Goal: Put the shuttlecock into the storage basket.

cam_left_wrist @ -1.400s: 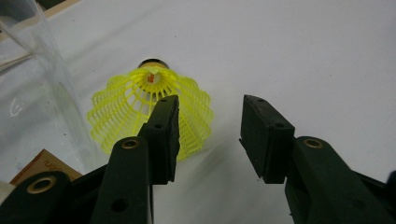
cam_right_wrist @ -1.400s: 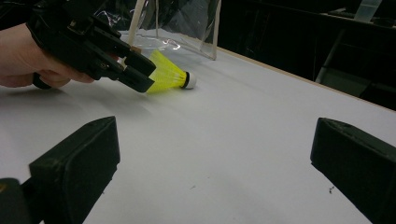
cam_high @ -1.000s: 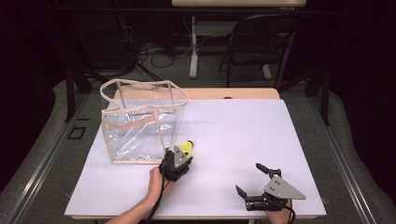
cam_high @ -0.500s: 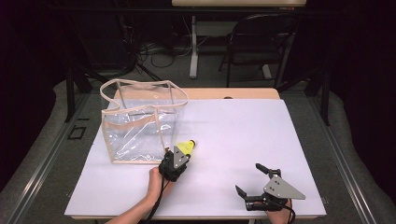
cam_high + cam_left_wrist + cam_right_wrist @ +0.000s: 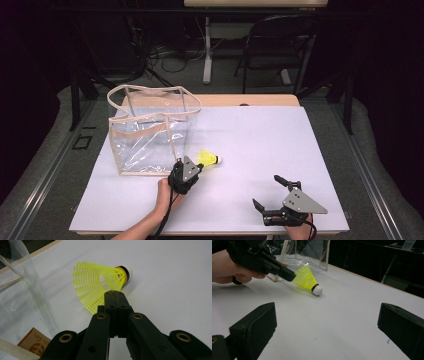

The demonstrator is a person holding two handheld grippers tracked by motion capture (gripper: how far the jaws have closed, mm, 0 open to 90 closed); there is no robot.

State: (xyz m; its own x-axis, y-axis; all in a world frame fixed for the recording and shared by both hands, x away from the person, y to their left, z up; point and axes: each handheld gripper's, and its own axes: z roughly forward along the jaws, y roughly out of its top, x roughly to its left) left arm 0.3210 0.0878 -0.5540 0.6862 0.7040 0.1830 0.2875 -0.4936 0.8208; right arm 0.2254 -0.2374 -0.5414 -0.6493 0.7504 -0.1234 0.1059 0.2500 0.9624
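Note:
A yellow shuttlecock (image 5: 209, 158) with a white cork lies on the white table (image 5: 260, 130), just right of a clear plastic bag (image 5: 150, 127) with beige trim. My left gripper (image 5: 199, 168) is shut, its tips pinching the rim of the shuttlecock's skirt (image 5: 97, 285); the cork points away from it. In the right gripper view the left gripper (image 5: 291, 277) meets the shuttlecock (image 5: 308, 280) while the cork touches the table. My right gripper (image 5: 265, 190) rests near the front right edge, jaws wide open and holding nothing (image 5: 325, 322).
The bag (image 5: 27, 290) stands upright with its top open at the table's left. A dark chair (image 5: 280, 45) and cables sit beyond the far edge. Bare white surface stretches between the two grippers and to the right.
The shuttlecock and the left gripper's tip have shifted slightly to the right. The right gripper has stayed where it was.

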